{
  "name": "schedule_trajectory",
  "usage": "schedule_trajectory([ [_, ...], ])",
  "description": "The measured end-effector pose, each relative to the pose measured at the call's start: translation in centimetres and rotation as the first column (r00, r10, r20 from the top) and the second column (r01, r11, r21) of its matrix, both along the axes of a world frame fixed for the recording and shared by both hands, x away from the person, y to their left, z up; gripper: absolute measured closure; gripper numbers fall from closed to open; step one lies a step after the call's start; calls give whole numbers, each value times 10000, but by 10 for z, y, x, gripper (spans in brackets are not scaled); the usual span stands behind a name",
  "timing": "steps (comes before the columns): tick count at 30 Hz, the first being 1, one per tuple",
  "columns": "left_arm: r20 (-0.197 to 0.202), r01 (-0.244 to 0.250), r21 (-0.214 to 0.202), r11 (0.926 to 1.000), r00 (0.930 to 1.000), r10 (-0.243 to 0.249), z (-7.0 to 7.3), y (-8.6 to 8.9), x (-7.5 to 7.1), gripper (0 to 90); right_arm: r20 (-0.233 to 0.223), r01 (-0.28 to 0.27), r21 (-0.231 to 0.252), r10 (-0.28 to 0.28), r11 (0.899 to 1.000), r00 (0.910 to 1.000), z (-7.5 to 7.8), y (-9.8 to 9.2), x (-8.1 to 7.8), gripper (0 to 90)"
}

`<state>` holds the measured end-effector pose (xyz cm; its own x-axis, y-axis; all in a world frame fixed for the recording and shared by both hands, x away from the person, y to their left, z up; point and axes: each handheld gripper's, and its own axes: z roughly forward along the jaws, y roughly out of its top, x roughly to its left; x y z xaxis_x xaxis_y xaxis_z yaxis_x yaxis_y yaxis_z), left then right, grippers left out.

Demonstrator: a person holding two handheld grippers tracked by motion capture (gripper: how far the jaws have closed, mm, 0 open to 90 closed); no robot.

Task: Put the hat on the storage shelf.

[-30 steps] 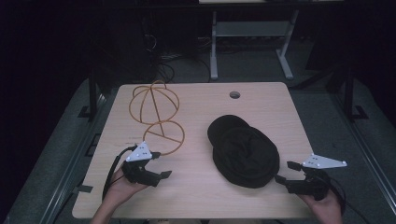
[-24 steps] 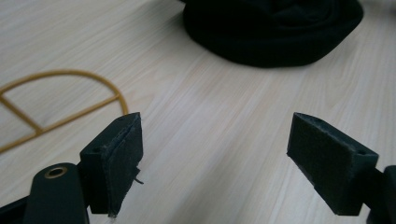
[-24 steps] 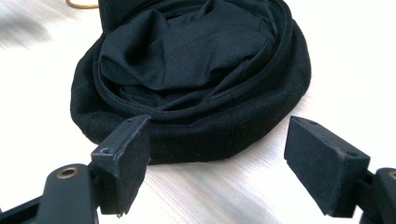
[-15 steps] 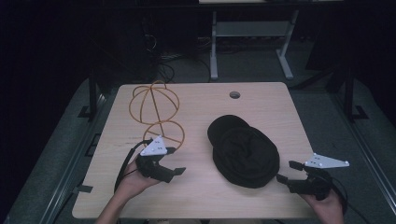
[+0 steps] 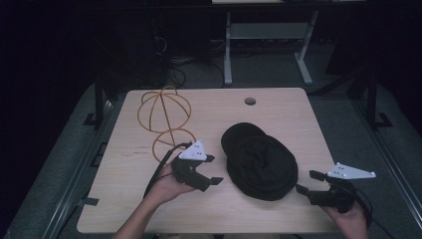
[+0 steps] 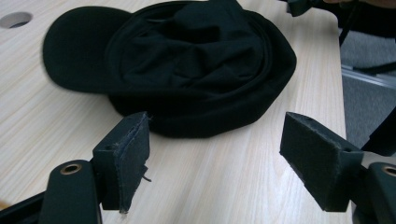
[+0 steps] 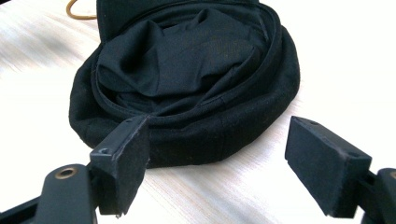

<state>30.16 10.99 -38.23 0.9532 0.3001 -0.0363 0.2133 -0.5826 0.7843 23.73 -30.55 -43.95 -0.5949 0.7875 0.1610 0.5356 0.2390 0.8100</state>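
Because the black cap (image 5: pixel 261 164) lies upside down on the table (image 5: pixel 278 107), crown down and hollow up, both grippers come at it low from opposite sides. In the high view the left gripper (image 5: pixel 211 172) sits just beside the cap's left edge, its jaws spread and aimed at the rim, while the right gripper (image 5: pixel 306 183) waits near the cap's lower right edge, jaws also spread. Neither touches the cloth. A wire stand (image 5: pixel 166 119) of two hoops stands well apart at the table's far left, probably the form the cap is meant to go on.

In the left gripper view, the left gripper (image 6: pixel 215 154) holds its pads wide open over bare wood, with the cap (image 6: pixel 196 65) just ahead. The brim points away to the left, so the soft band is the nearest part, a sensible place to pinch.

In the right gripper view, the right gripper (image 7: pixel 217 158) frames the cap (image 7: pixel 187 74) between open jaws. The left pad looks close to the band, though I cannot tell whether it touches. The folded lining faces up, so a grip on the doubled rim looks likeliest.
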Motion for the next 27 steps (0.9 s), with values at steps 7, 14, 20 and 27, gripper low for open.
schedule_trajectory([
  [7,0,479,96,9988,9989,-479,2,-26,5,248,37,5,1,-5,10000,10000,1,-1,0,217],
  [14,-142,942,173,9954,9955,-939,-1,-48,11,270,29,18,42,-18,10000,10000,1,-2,0,216],
  [20,-231,1428,356,9891,9896,-1421,-6,-68,13,284,82,44,114,-45,9999,10000,2,-4,0,217],
  [27,-478,1887,755,9791,9815,-1854,-18,-88,13,282,99,53,137,-55,9999,9999,1,-5,0,216],
])
